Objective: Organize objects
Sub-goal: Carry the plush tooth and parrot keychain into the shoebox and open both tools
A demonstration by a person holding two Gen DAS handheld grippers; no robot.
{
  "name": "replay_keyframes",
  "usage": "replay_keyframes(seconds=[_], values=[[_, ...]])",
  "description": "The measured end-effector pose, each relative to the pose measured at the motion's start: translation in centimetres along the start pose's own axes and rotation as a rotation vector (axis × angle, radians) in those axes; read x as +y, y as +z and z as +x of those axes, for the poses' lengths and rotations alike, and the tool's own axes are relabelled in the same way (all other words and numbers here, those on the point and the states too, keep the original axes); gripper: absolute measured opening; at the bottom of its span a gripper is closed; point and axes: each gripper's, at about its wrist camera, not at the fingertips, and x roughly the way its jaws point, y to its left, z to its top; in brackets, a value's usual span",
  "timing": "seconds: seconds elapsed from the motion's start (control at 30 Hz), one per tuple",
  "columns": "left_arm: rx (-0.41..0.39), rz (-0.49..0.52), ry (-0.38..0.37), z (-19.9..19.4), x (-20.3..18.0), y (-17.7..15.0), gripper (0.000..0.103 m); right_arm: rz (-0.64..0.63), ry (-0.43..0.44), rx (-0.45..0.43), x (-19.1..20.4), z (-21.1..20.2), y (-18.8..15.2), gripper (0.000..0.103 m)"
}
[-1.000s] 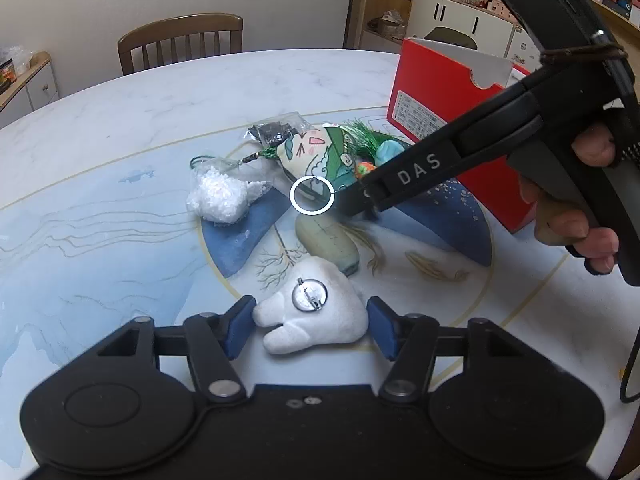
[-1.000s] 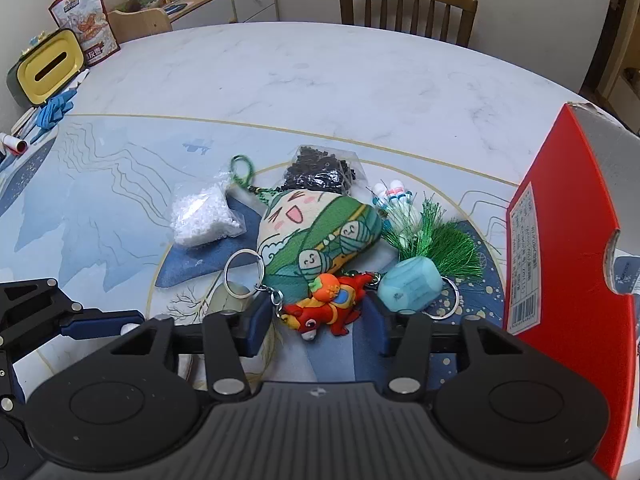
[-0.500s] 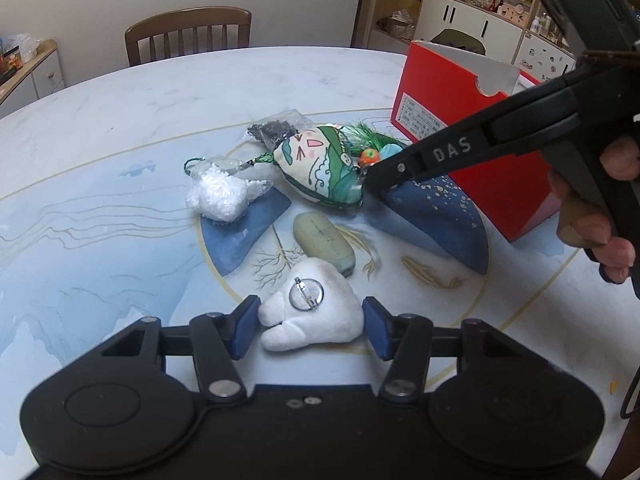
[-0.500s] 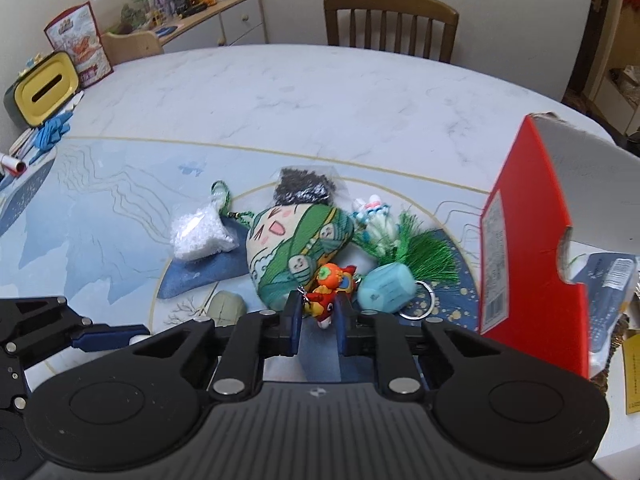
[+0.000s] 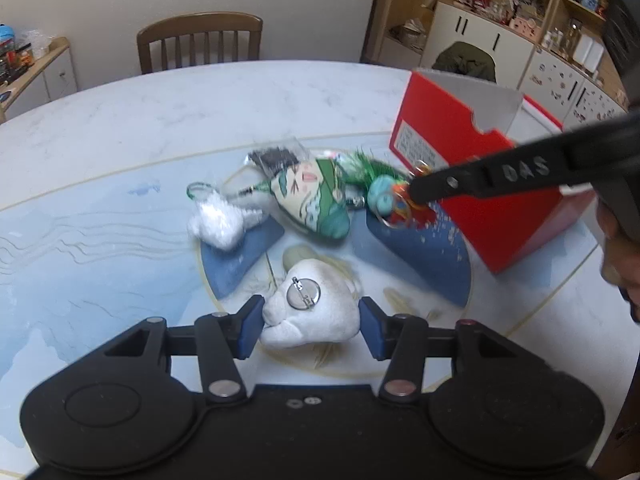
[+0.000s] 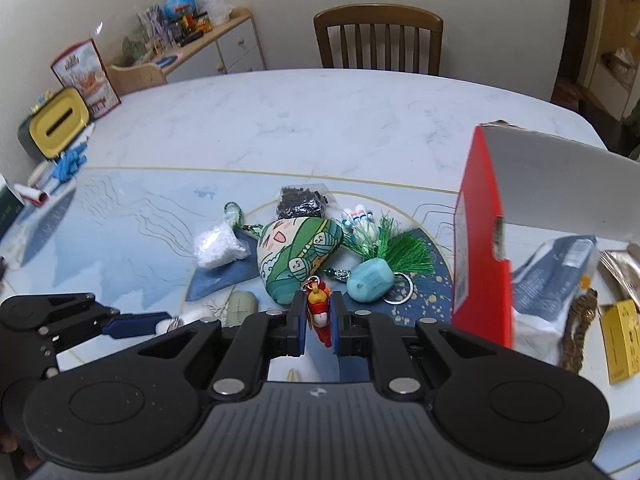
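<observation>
The small red and orange figure keychain (image 6: 319,312) sits pinched between the pads of our right tongs (image 6: 319,322), lifted just clear of the pile on the desk (image 6: 320,128); in the left wrist view it shows only as a blurred orange patch at the tip of those tongs. So the step in hand, as we judge it, is carrying this charm off the heap. The next move calls for a swing to the right, high enough to clear the tall wall of the red cardboard box (image 6: 482,240), and a release inside it.

Our left tongs (image 5: 311,322) stand wide open around the white plush tooth with a round metal pin badge (image 5: 310,308). The left pad looks to touch the plush; the right pad stands apart, so nothing is gripped yet.

Behind the held charm lie the green cartoon-face fabric pouch (image 6: 302,256), the pale teal faceted charm on a ring (image 6: 370,282) and a green tassel (image 6: 404,250), crowded together. A bag of white beads (image 6: 218,246) rests just left of them.
</observation>
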Motion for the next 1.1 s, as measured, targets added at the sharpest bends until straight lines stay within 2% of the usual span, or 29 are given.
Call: replay_keyframes(seconds=[0.27,0.53,0.8,1.1], values=[[-0.041,-0.012,0.0,-2.8,-2.1,2.7,0.049,0.031,0.049,-0.083,-2.0,-6.0,0.3,0.011],[-0.091,0.037,-0.042,-4.3,-7.1,5.3,0.049,0.071,0.06,-0.16,-6.0,-10.7,0.4,0.011],[-0.103,0.088,-0.078,-3.4,-12.6,7.4,0.049,0.108,0.008,-0.201,-11.7,-13.7,-0.6,0.011],[-0.07,0.125,-0.09,-0.7,-17.6,9.2,0.049,0.16,-0.062,-0.202,-18.9,-14.4,-2.0,0.011]])
